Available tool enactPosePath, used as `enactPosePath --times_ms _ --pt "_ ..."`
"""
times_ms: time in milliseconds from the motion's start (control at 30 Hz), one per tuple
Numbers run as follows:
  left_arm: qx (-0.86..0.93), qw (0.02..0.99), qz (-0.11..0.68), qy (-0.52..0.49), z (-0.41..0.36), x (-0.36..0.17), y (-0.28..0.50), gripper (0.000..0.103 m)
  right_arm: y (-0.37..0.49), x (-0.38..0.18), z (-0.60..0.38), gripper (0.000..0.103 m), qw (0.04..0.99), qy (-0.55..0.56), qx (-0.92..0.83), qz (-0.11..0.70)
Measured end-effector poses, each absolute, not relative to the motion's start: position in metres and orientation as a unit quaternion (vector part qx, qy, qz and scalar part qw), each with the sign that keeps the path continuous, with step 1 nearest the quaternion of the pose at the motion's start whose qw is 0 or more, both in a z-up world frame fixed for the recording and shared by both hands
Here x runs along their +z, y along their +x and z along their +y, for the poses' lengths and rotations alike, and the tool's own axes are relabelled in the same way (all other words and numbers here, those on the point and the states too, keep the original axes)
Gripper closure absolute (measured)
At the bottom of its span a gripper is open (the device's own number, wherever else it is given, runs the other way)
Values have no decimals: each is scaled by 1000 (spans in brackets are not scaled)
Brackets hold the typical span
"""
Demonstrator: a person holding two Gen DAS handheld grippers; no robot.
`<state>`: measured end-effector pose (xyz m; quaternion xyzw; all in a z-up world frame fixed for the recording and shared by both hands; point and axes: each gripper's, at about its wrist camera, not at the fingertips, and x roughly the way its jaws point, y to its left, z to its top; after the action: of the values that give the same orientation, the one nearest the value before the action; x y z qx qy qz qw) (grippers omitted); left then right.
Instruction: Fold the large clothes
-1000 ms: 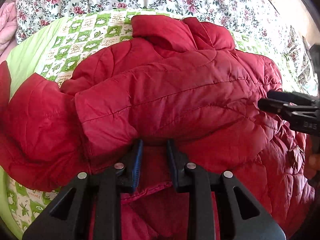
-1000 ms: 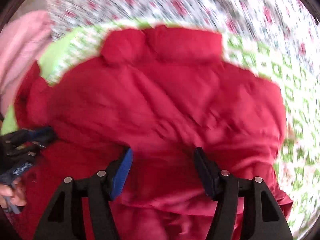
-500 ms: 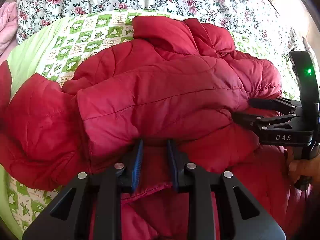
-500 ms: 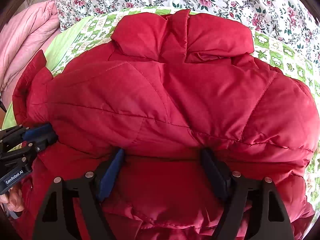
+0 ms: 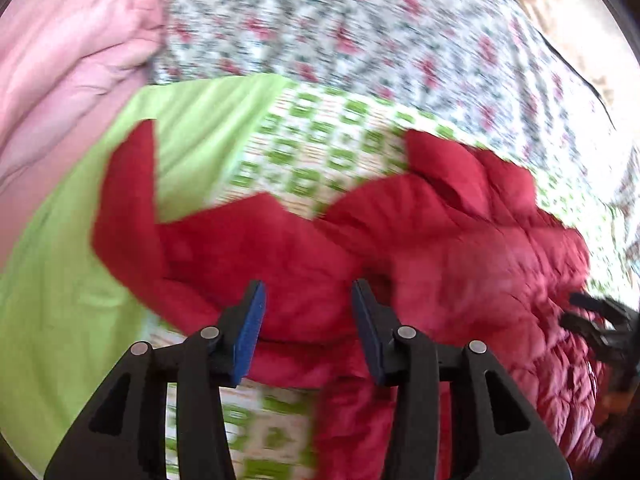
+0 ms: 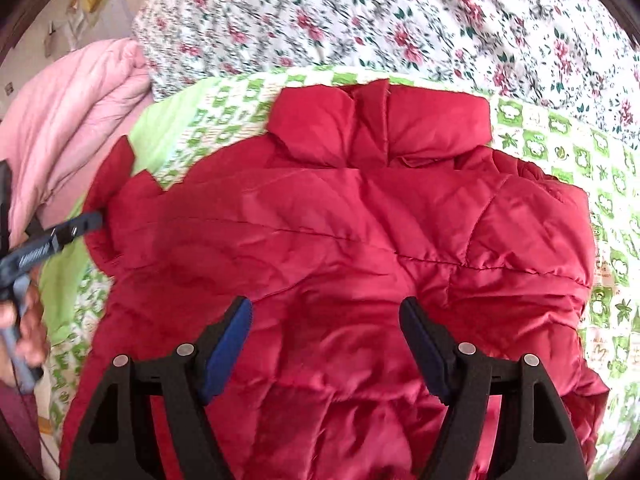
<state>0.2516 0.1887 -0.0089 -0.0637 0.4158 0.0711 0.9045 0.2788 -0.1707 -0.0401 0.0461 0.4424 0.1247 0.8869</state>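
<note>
A: Where was the jacket [image 6: 344, 248]?

B: Spread on the green checked blanket [image 6: 560, 148], on top of the flowered sheet [image 6: 400, 20], collar at the far end. Pink quilt [image 6: 68, 112] sat bunched off to the left. One sleeve [image 5: 132, 200] stuck out left over the plain green part, not yet brought in.

A: So the step was that sleeve fold?

B: Looked that way to me. Body lay fairly flat w/ a crease across the middle. I'd have gone for the sleeve near its cuff and carried it across the chest, keeping it low so the puffy fill didn't drag the body askew.

A: And the left gripper [image 5: 306, 320]?

B: Fingers apart, had just been opening. Red fabric showed between them, but the view was blurred and I couldn't see the pads pressing, so prob. nothing held. It sat out over the jacket's left edge.

A: Right gripper [image 6: 326, 344]?

B: Jaws wide apart, had just eased in a touch, hanging above the lower back panel, gripping nothing. Best use, imo: pin the body there while the left did the sleeve.

A: Risk?

B: Slippery shell, thick padding. A shallow pinch would've slid off.
</note>
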Motion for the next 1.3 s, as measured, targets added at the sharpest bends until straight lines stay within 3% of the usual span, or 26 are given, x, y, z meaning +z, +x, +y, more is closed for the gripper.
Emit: enactPosePath --times_ms 133,433,567,933,967,1100,1300 --pt "111 902 411 -72 224 -4 256 53 268 -30 -162 26 888 49 141 435" --pt "165 890 419 -71 271 -10 275 51 254 -28 -150 26 885 48 157 436" --pt "194 877 433 -70 292 -19 299 36 245 -25 -149 26 884 49 165 435" --pt "217 852 469 -87 325 -49 347 36 234 -27 -150 25 879 53 174 441" --pt "217 851 469 -91 328 -51 347 42 235 -27 -151 25 878 54 173 442" --pt "194 849 468 -146 343 -60 341 93 236 -29 -152 25 878 60 175 443" --pt "157 877 420 -173 327 -50 314 96 245 -34 -155 25 876 67 176 445"
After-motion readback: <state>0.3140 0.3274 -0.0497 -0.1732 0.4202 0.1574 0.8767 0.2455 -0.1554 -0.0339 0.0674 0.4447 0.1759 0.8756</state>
